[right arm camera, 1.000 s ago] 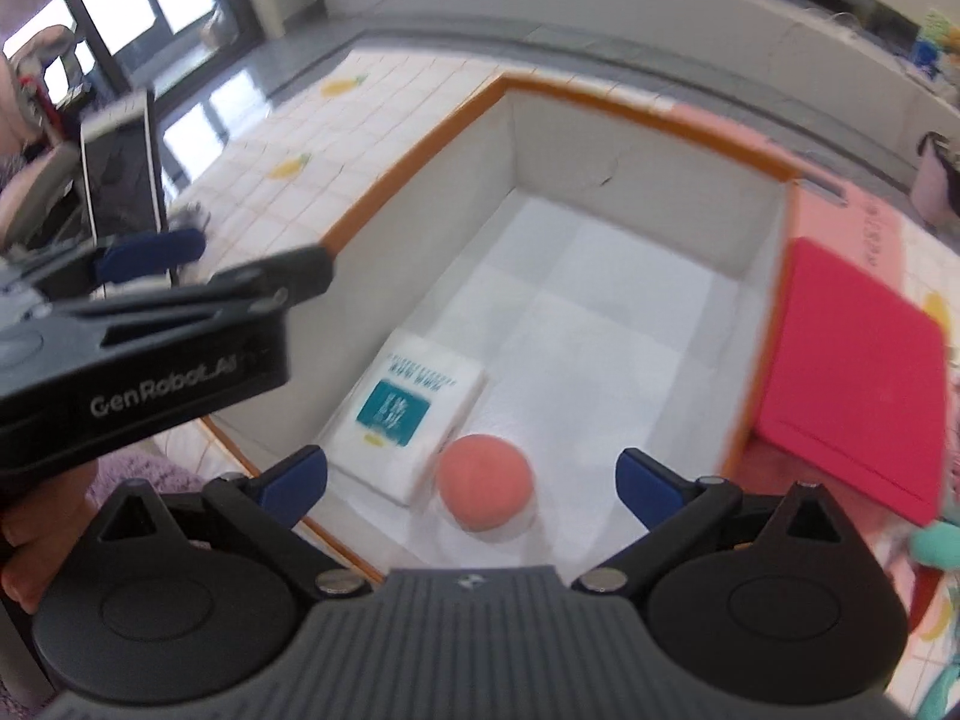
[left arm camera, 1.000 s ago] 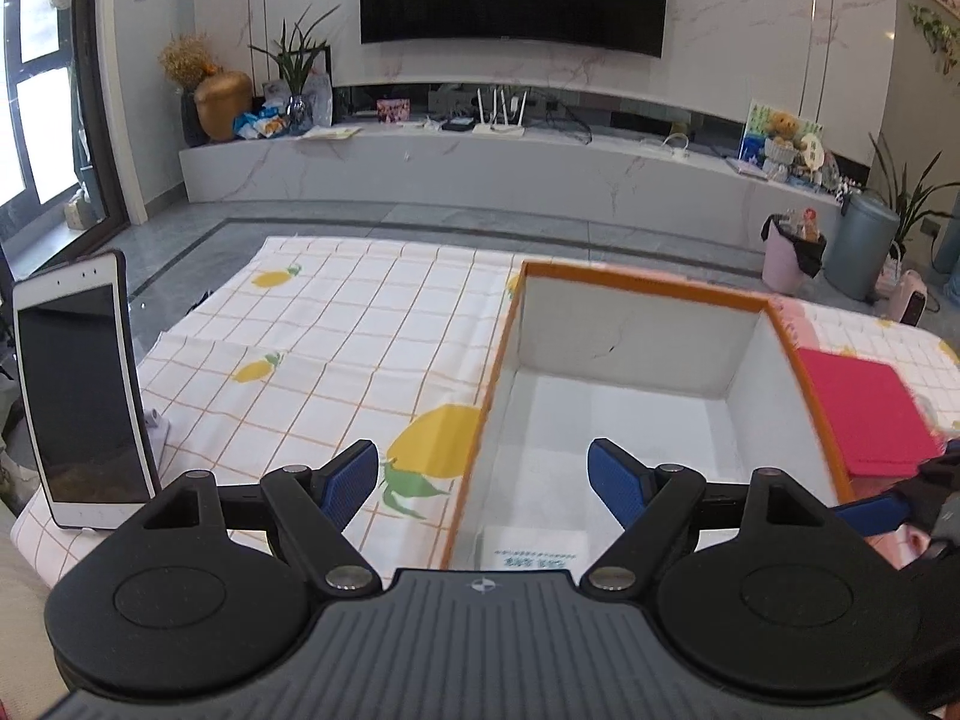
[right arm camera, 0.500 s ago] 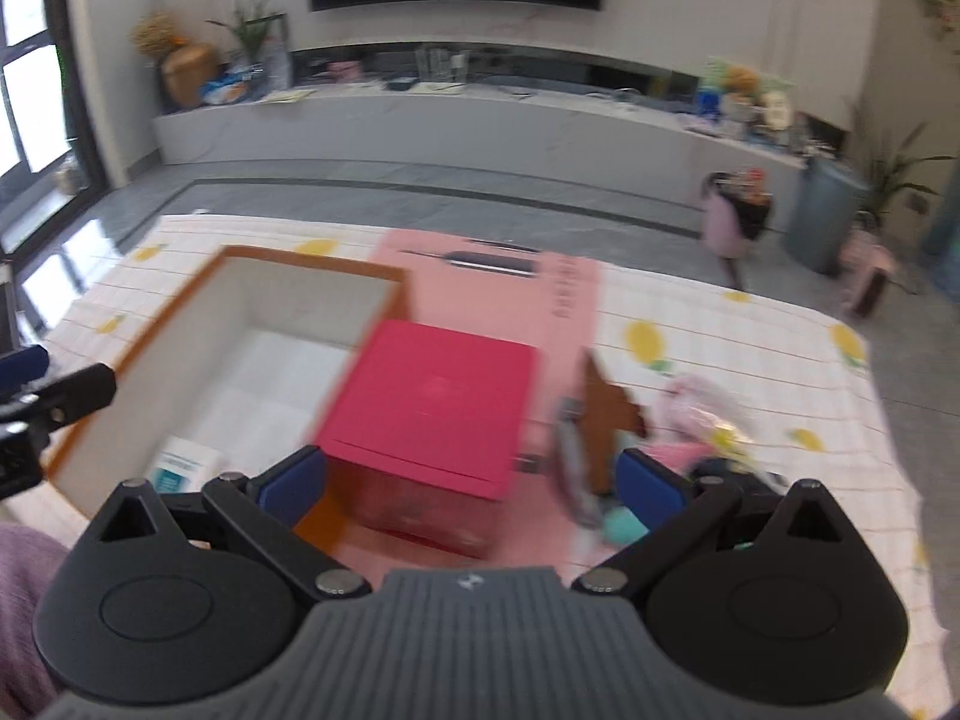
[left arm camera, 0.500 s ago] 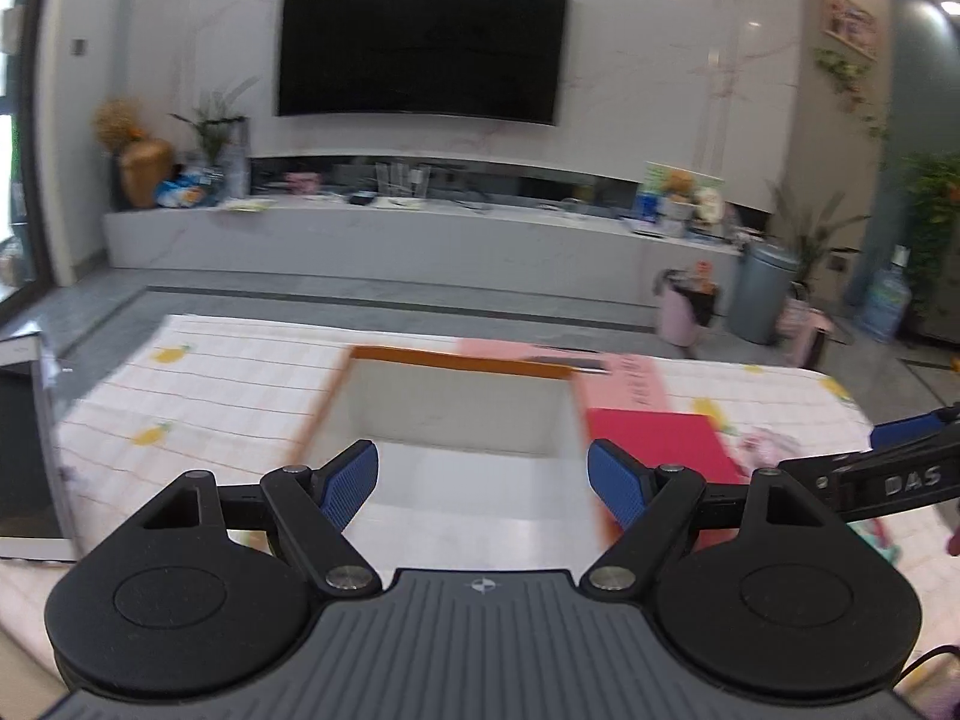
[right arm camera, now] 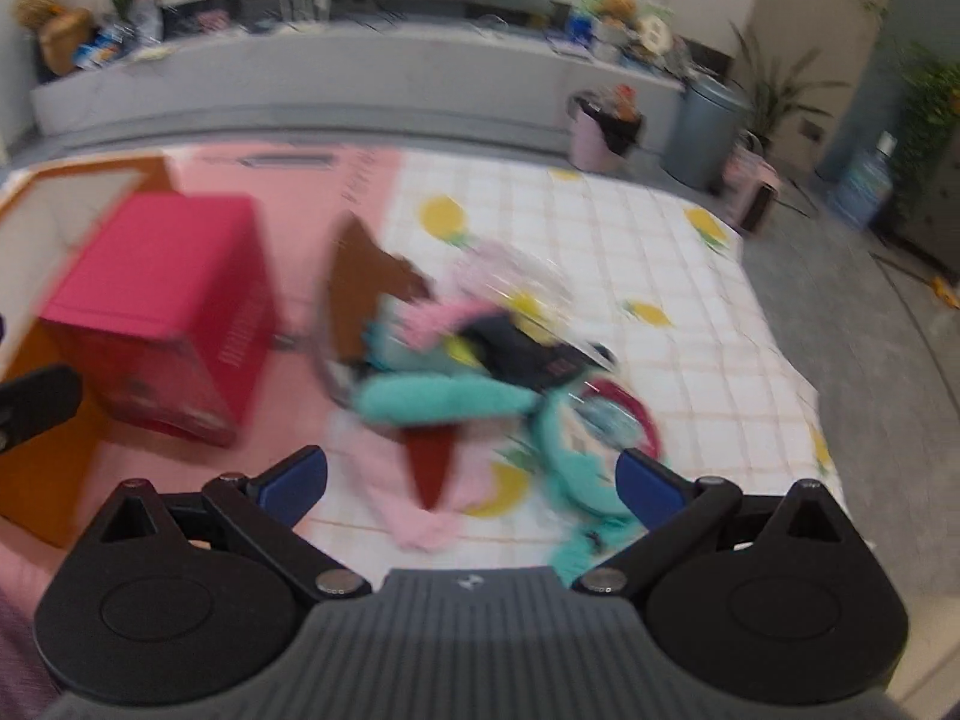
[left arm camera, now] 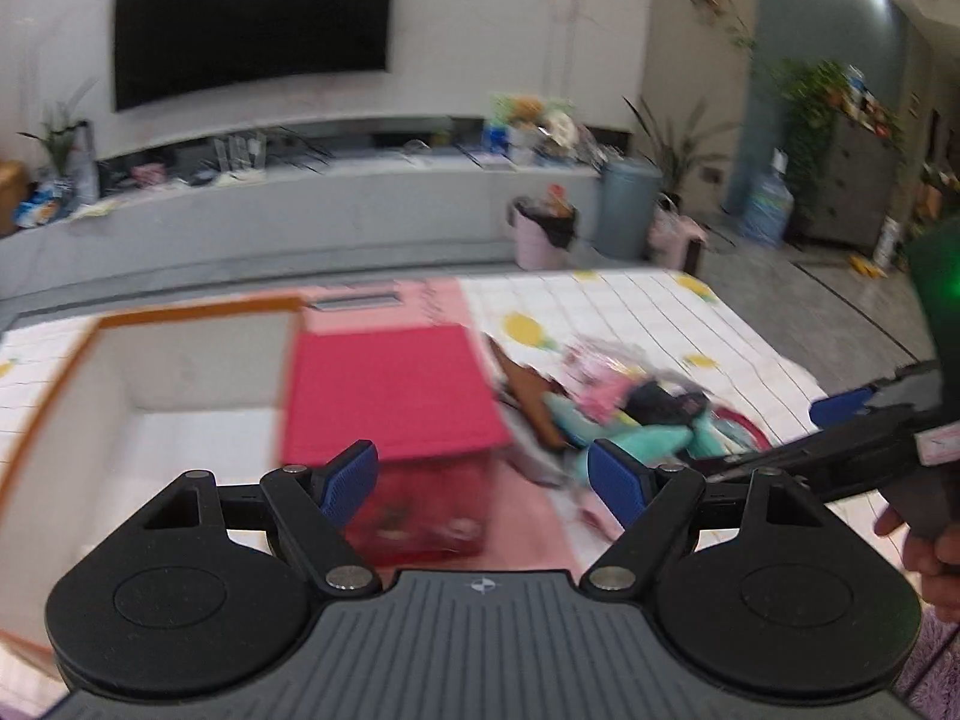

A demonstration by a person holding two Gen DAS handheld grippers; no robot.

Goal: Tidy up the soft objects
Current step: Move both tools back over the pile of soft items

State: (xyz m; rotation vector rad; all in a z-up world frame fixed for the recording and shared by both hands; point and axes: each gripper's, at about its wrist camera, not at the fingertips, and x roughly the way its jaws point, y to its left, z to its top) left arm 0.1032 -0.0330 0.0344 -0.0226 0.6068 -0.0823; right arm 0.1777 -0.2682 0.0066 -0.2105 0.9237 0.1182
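A heap of soft things (right arm camera: 480, 372) in teal, pink, black and brown lies on the lemon-print cloth; it also shows in the left wrist view as the heap (left arm camera: 636, 414). My right gripper (right arm camera: 471, 483) hovers open just before the heap's near edge, nothing between its fingers. The white box with an orange rim (left arm camera: 150, 372) stands at the left. My left gripper (left arm camera: 483, 480) is open over the red box (left arm camera: 390, 396), holding nothing. Both views are blurred by motion.
A red lidded box (right arm camera: 156, 300) stands between the white box and the heap. The pink mat (right arm camera: 312, 198) lies under it. The right gripper's body and a hand (left arm camera: 924, 546) show at the right of the left wrist view. The cloth's right edge (right arm camera: 798, 372) drops off to the floor.
Both grippers have swung right, away from the white box holding the tissue pack and the peach ball, toward the heap of soft things. Both stay open and empty.
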